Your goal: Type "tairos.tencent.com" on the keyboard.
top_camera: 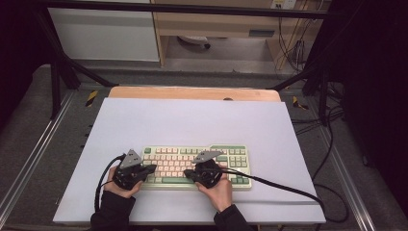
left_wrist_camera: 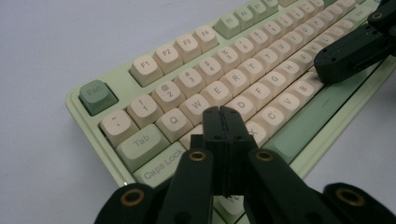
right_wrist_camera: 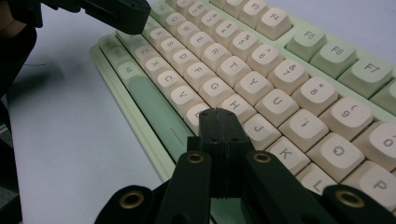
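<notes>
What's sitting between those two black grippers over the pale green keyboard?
Between the left gripper and right gripper, only the pale green keyboard's cream letter keys and green space bar; the high view shows it.

Keyboard (top_camera: pixel 196 166): lies on the mat (top_camera: pixel 192 125), toward your near edge, about midway across.
Mat: rests on the table (top_camera: pixel 192 93), whose far edge shows behind it.
Left gripper (top_camera: pixel 153 168): over the keyboard's left end, before you.
Right gripper (top_camera: pixel 187 174): over the keyboard's middle, right of the left gripper, near it.
</notes>
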A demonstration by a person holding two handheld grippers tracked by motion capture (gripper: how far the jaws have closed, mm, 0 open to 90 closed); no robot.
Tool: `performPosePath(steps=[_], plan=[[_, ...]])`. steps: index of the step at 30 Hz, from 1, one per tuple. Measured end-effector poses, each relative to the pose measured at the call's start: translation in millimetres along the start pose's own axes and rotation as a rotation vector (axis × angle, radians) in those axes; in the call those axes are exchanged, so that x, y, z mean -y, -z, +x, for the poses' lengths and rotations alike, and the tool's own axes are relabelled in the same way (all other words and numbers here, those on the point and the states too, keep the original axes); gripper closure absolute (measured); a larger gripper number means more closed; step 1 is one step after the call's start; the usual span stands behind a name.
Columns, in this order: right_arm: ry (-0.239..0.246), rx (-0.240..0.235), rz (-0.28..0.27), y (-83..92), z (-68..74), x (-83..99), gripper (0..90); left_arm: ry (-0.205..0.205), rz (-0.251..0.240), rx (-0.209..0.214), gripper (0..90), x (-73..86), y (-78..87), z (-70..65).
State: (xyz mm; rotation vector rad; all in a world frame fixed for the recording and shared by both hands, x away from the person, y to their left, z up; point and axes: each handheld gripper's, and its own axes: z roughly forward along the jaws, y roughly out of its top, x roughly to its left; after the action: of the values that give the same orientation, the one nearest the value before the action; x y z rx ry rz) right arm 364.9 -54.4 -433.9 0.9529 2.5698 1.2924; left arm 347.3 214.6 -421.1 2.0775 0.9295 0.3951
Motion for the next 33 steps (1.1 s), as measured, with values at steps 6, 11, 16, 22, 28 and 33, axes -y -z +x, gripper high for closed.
performPosePath(steps=[6, 11, 16, 22, 28, 33], plan=[[0.009, 0.008, -0.006, 9.1, -1.0, -3.7, 90.0, -0.003, -0.002, 0.002, 89.9, -0.5, 0.3, -0.9], [0.017, 0.022, -0.003, 19.0, -4.3, -7.0, 90.0, -0.006, -0.004, 0.004, 89.9, -1.2, 0.5, -1.8], [0.01, 0.036, 0.001, 28.7, -11.2, -3.5, 90.0, -0.008, -0.004, 0.005, 90.0, -1.9, 0.5, -2.8], [-0.01, 0.053, -0.004, 41.1, -20.2, 4.2, 90.0, -0.012, -0.003, 0.008, 89.9, -2.8, -0.4, -4.4], [-0.02, 0.068, -0.004, 52.6, -27.5, 10.6, 90.0, -0.017, -0.001, 0.012, 89.9, -4.6, -2.1, -7.0], [-0.033, 0.082, -0.009, 59.8, -32.4, 17.2, 90.0, -0.024, 0.005, 0.02, 90.0, -6.4, -5.9, -10.8]])
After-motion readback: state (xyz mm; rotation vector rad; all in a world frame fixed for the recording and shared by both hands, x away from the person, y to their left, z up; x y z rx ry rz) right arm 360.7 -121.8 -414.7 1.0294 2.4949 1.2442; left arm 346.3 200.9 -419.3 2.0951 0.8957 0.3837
